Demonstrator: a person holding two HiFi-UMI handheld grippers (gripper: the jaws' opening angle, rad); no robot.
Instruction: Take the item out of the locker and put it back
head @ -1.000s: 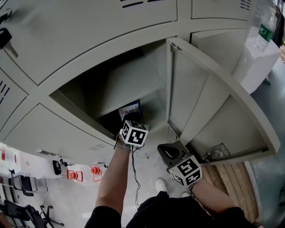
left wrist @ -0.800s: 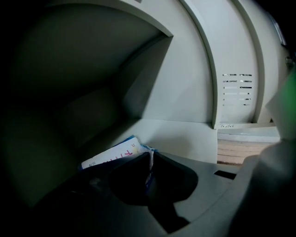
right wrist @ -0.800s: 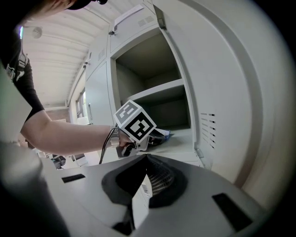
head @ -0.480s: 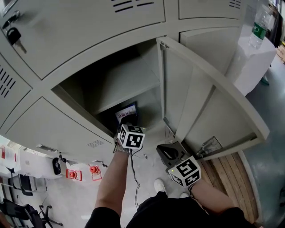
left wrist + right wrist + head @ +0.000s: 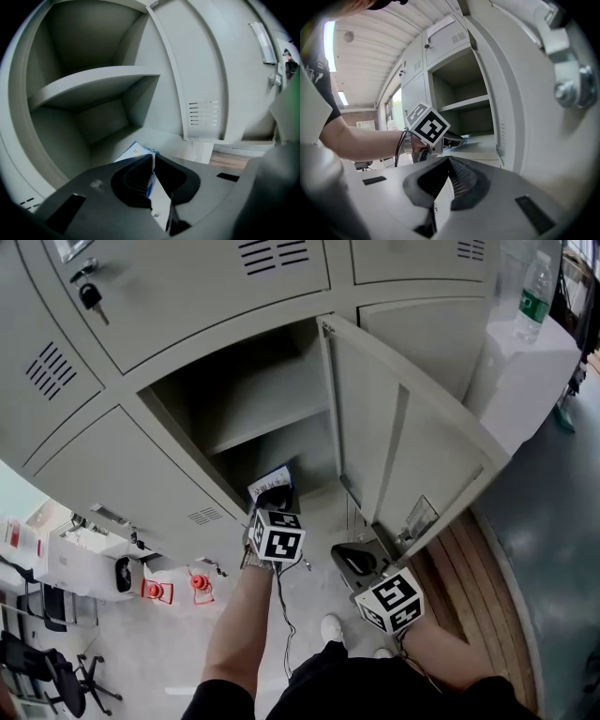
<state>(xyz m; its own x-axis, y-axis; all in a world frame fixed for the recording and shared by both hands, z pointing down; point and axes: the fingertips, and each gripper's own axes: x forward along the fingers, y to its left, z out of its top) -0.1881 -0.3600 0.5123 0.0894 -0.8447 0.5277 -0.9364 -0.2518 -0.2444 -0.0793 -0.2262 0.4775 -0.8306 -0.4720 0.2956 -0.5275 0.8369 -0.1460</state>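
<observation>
A clear bottle (image 5: 534,285) with a green label stands upright on a white box (image 5: 525,362). On the floor (image 5: 169,652): one red item (image 5: 157,592) beside another (image 5: 199,581), and a black office chair (image 5: 58,679) well apart from them.

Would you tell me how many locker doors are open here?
1: the door of the middle locker, swung out rightward. Neighbouring doors are shut; others may lie outside the frame.

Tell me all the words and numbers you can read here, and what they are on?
Nothing here can be read.
Item, white and blue: red print, too small to read.
Bottle: green label, too blurred to read.
Locker doors: only vent slots, with no words or numbers showing.
</observation>
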